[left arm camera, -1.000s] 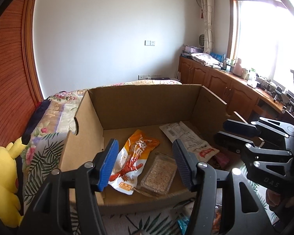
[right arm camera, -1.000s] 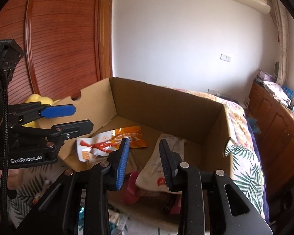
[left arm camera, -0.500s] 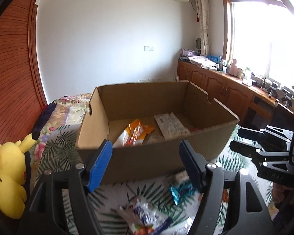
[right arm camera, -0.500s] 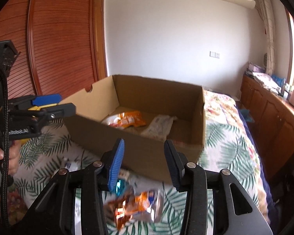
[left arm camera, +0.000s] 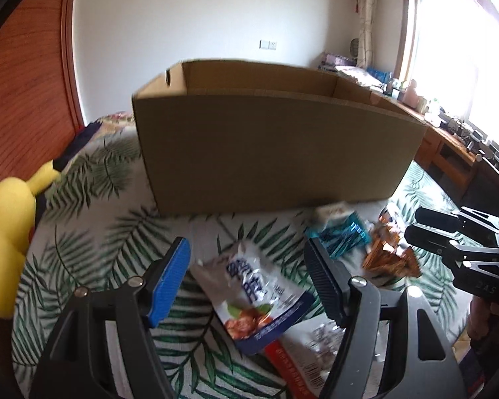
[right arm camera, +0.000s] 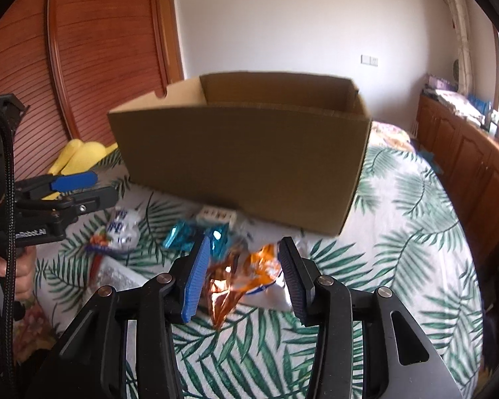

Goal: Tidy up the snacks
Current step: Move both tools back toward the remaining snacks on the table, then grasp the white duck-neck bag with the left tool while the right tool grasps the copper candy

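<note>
Cardboard box (left arm camera: 276, 146) behind snack packets (left arm camera: 262, 292), grippers (right arm camera: 243, 276) apart.

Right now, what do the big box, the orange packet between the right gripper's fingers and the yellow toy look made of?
Box: corrugated cardboard, matte brown; fluted edge shows along the rim. Orange packet: probably thin metallised plastic film, glossy and crinkled, with bright glints. Yellow toy: likely plush fabric, soft rounded matte surface, though blurred.

Left gripper (left arm camera: 246, 277) hovering, jaws gaping, over white-and-blue snack bag (left arm camera: 259, 294) lying on leaf-print bed (left arm camera: 93, 232); cardboard box (left arm camera: 276, 153) standing behind; right gripper (left arm camera: 425, 224) showing alongside.
</note>
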The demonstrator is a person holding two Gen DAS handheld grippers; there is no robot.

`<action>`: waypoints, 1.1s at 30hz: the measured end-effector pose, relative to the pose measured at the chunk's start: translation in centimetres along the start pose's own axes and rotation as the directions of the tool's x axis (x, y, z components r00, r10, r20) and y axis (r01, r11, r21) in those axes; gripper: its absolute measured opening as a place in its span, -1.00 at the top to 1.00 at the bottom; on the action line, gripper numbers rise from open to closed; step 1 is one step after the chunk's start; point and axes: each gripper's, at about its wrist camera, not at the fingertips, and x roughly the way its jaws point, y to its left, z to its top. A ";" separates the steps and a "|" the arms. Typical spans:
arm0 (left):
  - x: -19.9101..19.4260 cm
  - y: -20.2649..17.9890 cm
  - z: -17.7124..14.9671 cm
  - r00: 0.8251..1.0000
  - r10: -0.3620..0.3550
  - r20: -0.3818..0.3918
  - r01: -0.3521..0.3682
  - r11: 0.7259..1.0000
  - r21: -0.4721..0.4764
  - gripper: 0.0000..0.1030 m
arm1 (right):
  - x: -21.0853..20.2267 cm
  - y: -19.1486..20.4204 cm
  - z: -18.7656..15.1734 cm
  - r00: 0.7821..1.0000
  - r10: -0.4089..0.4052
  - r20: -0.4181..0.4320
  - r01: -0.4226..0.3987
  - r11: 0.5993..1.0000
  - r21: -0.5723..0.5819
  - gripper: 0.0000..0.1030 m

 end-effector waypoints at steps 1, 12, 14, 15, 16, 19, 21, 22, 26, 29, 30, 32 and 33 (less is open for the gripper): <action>0.1 0.1 -0.3 1.000 0.003 -0.006 -0.003 1.000 -0.002 -0.39 | 0.3 0.1 -0.2 1.000 0.003 -0.008 -0.003 1.000 -0.003 0.15; 1.4 -0.4 -1.4 0.998 0.034 -0.052 -0.033 0.999 0.018 -0.39 | 1.8 1.4 -1.1 0.995 0.069 -0.075 -0.075 0.994 -0.085 0.25; 1.5 -0.4 -1.5 0.998 0.036 -0.053 -0.035 0.999 0.021 -0.39 | 2.1 1.5 -1.1 0.993 0.073 -0.091 -0.081 0.993 -0.091 0.27; 1.6 -0.5 -1.5 0.998 0.041 -0.056 -0.040 0.999 0.022 -0.39 | 2.2 1.6 -1.2 0.992 0.072 -0.104 -0.082 0.992 -0.099 0.27; 1.8 -0.5 -1.6 0.997 0.043 -0.060 -0.042 0.999 0.024 -0.39 | 2.2 1.7 -1.2 0.991 0.068 -0.112 -0.080 0.991 -0.105 0.27; 2.3 -0.5 -1.6 0.996 0.039 -0.077 -0.037 0.999 0.025 -0.39 | 2.8 2.0 -1.3 0.987 0.059 -0.151 -0.077 0.990 -0.118 0.27; 2.5 -0.3 -1.6 0.995 0.041 -0.088 -0.040 0.999 0.019 -0.39 | 3.2 2.1 -1.3 0.985 0.054 -0.166 -0.076 0.989 -0.128 0.26; 2.6 -0.2 -1.6 0.995 0.042 -0.093 -0.041 0.999 0.015 -0.38 | 3.3 2.2 -1.3 0.984 0.054 -0.168 -0.076 0.989 -0.130 0.26; 3.2 0.2 -1.7 0.992 0.039 -0.116 -0.039 0.999 0.002 -0.38 | 3.5 2.5 -1.3 0.983 0.047 -0.179 -0.074 0.986 -0.147 0.22; 3.4 0.6 -1.6 0.992 0.043 -0.122 -0.044 0.999 -0.007 -0.38 | 3.5 2.8 -1.4 0.984 0.025 -0.176 -0.055 0.984 -0.168 0.22; 3.5 0.6 -1.6 0.991 0.046 -0.123 -0.047 0.999 -0.009 -0.38 | 3.5 2.8 -1.4 0.985 0.020 -0.173 -0.050 0.984 -0.169 0.22; 3.6 0.7 -1.6 0.991 0.051 -0.124 -0.052 0.999 -0.006 -0.34 | 3.4 2.8 -1.4 0.985 0.016 -0.169 -0.045 0.984 -0.171 0.22; 3.7 0.7 -1.6 0.991 0.056 -0.124 -0.056 0.998 -0.002 -0.33 | 3.4 2.9 -1.3 0.986 0.015 -0.168 -0.045 0.984 -0.171 0.22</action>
